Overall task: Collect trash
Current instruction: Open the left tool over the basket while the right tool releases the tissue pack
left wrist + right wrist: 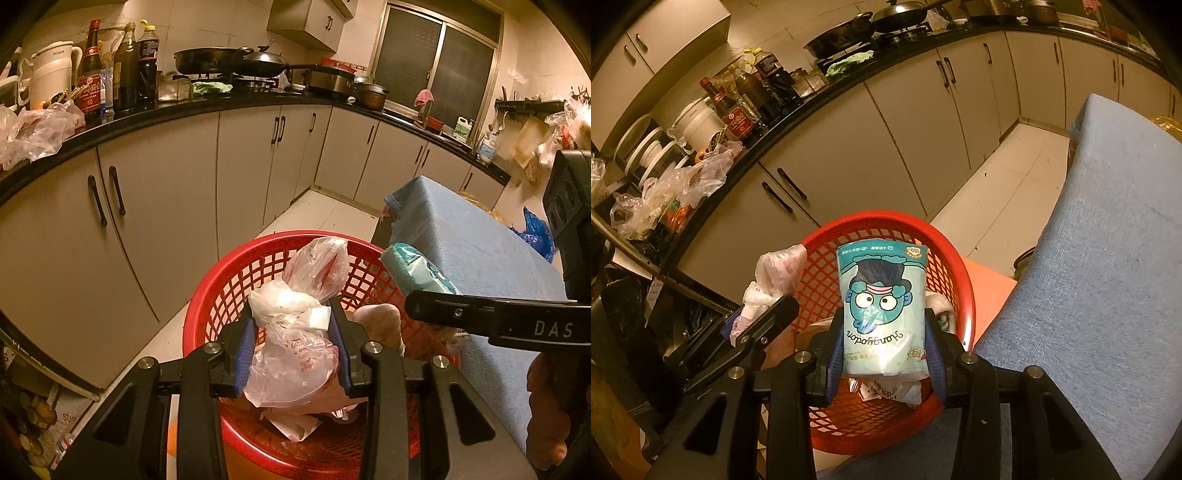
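While over basket [236,280]: bag [295,354], packet [882,314].

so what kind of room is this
A home kitchen, most likely: a dark countertop runs over pale cabinets, a wok sits on the stove, and sauce bottles stand beside a white kettle.

Crumpled plastic bag [295,354], teal packet [882,310] — over basket [229,280]
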Demonstrator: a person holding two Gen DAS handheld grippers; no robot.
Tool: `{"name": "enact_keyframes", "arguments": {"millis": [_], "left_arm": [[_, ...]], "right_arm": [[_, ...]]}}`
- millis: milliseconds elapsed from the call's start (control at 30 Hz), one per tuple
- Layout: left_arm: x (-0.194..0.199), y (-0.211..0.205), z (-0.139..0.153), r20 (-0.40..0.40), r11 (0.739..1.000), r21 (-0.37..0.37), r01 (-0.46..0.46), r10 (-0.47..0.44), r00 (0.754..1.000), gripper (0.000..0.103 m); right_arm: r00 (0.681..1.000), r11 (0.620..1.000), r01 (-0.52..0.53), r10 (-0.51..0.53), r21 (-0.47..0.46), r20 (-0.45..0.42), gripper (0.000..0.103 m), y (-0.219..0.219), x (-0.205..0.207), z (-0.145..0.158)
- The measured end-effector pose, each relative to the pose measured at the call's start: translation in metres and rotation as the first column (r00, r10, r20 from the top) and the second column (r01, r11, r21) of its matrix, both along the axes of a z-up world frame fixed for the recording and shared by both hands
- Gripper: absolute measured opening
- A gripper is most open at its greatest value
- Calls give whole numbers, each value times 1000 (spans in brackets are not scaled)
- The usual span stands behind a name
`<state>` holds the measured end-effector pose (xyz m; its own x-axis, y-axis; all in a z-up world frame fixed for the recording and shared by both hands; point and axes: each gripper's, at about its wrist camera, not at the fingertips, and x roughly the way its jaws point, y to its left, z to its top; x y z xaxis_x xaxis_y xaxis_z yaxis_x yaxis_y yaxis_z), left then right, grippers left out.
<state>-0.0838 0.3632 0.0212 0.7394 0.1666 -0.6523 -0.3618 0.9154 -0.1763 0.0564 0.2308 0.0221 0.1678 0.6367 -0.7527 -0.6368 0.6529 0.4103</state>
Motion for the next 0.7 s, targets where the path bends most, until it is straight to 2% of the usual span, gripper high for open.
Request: {"name": "enact_keyframes", "arguments": {"millis": [500, 600, 633, 700], "left_arm": [[4, -1, -5, -5, 1000, -14, 6, -6, 1000, 36], [4, 0, -6, -3, 1000, -16, 0, 0, 1000, 47], [4, 1, -5, 0, 1000, -17, -5, 5, 1000, 54], [3, 1, -5, 6, 1000, -16, -11, 11, 1000, 58]], "right_arm": [[1000, 1000, -5, 5, 0, 10, 53, 1, 1, -2], [1000, 1000, -10, 10, 3, 10, 54, 0, 1, -2], [1000, 1000, -10, 10, 4, 12, 54, 0, 1, -1], [1000, 1000, -11, 11, 6, 16, 54, 1, 1, 0]]}}
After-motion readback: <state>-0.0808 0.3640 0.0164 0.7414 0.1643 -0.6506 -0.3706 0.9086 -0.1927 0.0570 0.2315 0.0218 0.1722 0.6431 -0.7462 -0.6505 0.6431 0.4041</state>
